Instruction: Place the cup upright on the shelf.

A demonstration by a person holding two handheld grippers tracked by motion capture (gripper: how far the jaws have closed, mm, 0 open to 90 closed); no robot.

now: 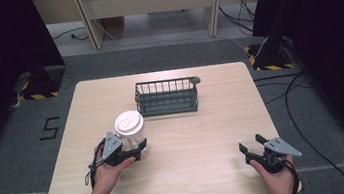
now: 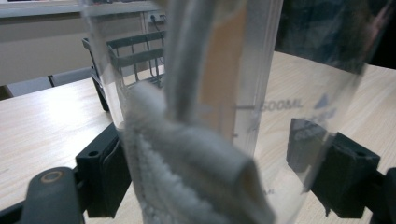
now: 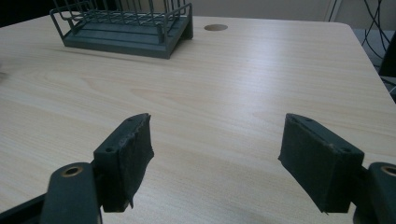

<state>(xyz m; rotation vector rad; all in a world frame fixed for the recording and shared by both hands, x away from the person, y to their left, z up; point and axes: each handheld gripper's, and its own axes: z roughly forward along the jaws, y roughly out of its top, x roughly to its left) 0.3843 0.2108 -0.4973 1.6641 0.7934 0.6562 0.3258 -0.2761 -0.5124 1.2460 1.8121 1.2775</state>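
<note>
Clear plastic cup (image 1: 130, 131) with a white lid stands on the wooden surface (image 1: 191, 145), clamped between the jaws of the left hand-held gripper (image 1: 139, 149). Farther right, the right hand-held gripper (image 1: 251, 147) hovers wide open, empty, near the edge.

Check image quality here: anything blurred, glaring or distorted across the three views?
Left gripper view: the clear cup sits too near the lens, so it and the white cloth inside blur; table behind refracts through it. Right gripper view: sharp, soft sheen on the table. High view: evenly lit, dark curtained corners.
</note>
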